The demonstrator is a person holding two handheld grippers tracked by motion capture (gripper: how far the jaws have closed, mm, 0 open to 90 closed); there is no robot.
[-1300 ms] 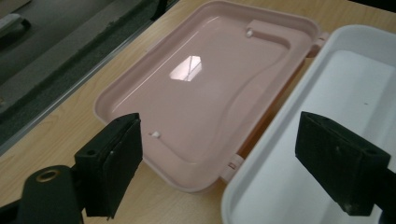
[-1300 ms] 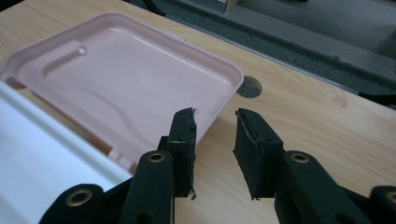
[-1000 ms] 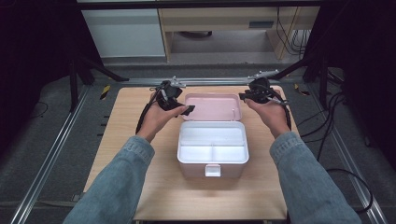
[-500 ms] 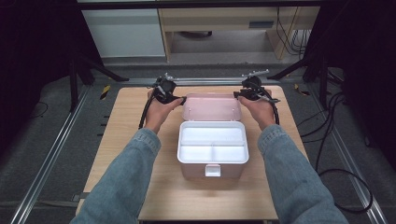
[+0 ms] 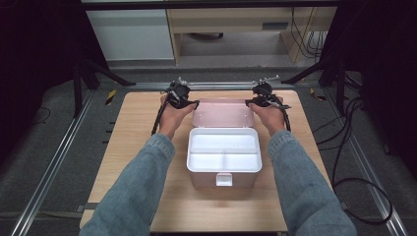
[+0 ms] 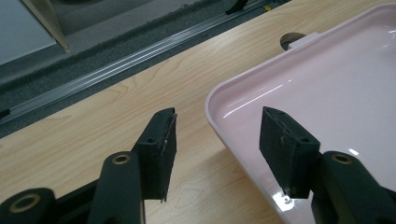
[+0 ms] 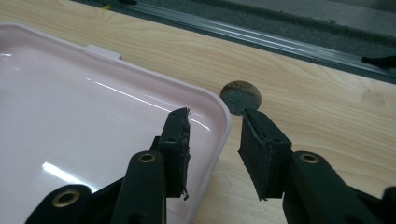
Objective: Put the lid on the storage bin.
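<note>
We see the pink lid [image 5: 223, 113] lying open behind the white box [image 5: 223, 156], mid table [image 5: 133, 142]. L gripper [image 6: 215, 135] gapes wide astride the lid's corner rim; R gripper [image 7: 215, 137] straddles the other, narrower gap. Neither seems to touch, tho contact is hard to judge.

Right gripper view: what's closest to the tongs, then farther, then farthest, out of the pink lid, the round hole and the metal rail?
1. Pink lid: its rim sits between the tongs.
2. Round hole: just beyond, in the table.
3. Metal rail: farthest, past the table's edge.
</note>
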